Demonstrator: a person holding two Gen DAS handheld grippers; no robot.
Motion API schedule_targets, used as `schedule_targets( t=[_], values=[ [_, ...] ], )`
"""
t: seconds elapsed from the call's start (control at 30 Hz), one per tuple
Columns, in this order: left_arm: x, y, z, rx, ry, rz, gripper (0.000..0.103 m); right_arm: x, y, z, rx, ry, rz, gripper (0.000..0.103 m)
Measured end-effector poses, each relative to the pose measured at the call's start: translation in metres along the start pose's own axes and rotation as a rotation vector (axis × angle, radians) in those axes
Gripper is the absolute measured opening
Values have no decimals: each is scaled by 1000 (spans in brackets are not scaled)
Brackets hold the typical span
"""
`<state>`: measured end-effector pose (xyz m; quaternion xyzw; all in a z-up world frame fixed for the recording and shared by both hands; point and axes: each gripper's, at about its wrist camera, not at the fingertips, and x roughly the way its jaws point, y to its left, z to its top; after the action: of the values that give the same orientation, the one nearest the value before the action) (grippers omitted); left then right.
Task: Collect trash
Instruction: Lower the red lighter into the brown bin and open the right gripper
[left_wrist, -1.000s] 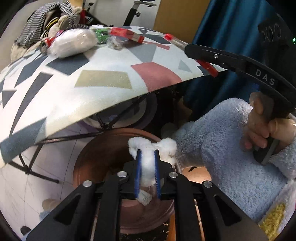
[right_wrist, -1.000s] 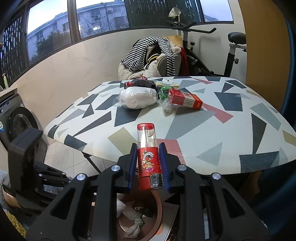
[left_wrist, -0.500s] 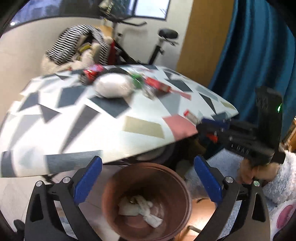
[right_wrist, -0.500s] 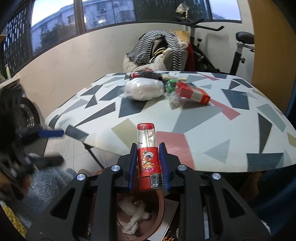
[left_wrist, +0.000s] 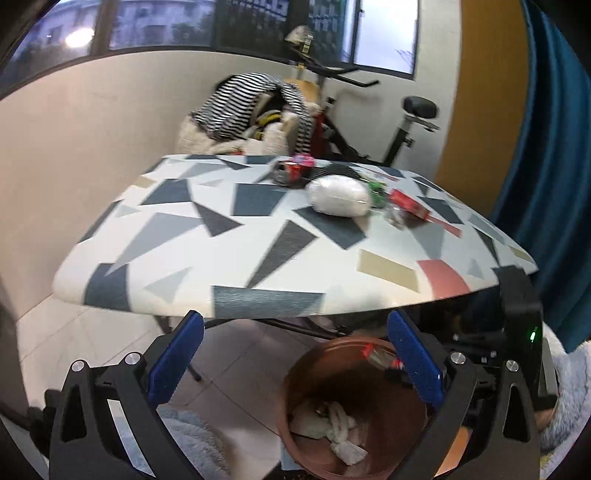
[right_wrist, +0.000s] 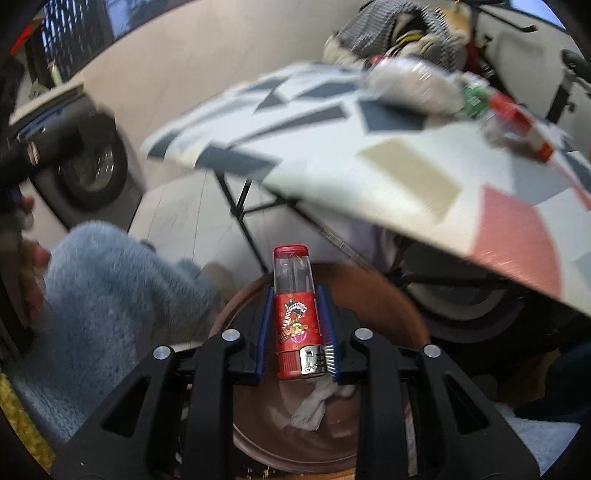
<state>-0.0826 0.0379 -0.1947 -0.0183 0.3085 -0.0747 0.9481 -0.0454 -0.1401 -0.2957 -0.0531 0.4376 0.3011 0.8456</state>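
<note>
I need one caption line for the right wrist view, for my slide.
Right gripper shut on a red lighter, held above the brown bin containing crumpled tissue.

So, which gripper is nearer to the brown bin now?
Right. The right gripper, shut on a red lighter, hangs directly over the brown bin. The left gripper is open and empty, farther back and higher, with the bin low in its view.

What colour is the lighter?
The lighter is red with a clear top and a cartoon picture on its label. It shows best in the right wrist view.
</note>
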Motion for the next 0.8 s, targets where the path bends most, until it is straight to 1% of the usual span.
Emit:
schedule_targets(
  t=[0.07, 0.17, 0.3, 0.43, 0.5, 0.53, 0.57, 0.6, 0.7, 0.73, 0.77, 0.8],
  values=[
    [1, 2, -5, -11, 0, 22, 97, 12, 1, 0, 6, 33, 10, 27],
    [3, 4, -7, -12, 7, 37, 97, 21, 1, -1, 15, 52, 0, 27],
    [2, 10, -7, -33, -12, 46, 97, 23, 2, -5, 20, 54, -1, 27],
    [4, 14, -8, -58, 0, 52, 97, 23, 4, -4, 12, 46, 9, 27],
    [5, 14, -8, -59, 1, 56, 97, 21, 5, -3, 0, 30, -1, 29],
    [5, 14, -8, -58, 2, 56, 97, 21, 4, -3, -2, 26, -5, 32],
    [5, 13, -9, -56, 3, 55, 97, 19, 5, -3, -9, 16, -16, 43],
    [5, 12, -9, -52, 4, 56, 97, 17, 6, -2, -13, 8, -25, 57],
    [6, 10, -9, -43, 5, 62, 97, 5, 8, -1, -33, -47, -71, 78],
    [6, 10, -9, -41, 5, 65, 97, 3, 7, -1, -34, -53, -76, 84],
    [6, 9, -9, -39, 6, 69, 97, -3, 7, -1, -35, -78, -102, 96],
    [6, 9, -9, -39, 6, 72, 97, -6, 6, -1, -36, -94, -117, 97]
  ],
)
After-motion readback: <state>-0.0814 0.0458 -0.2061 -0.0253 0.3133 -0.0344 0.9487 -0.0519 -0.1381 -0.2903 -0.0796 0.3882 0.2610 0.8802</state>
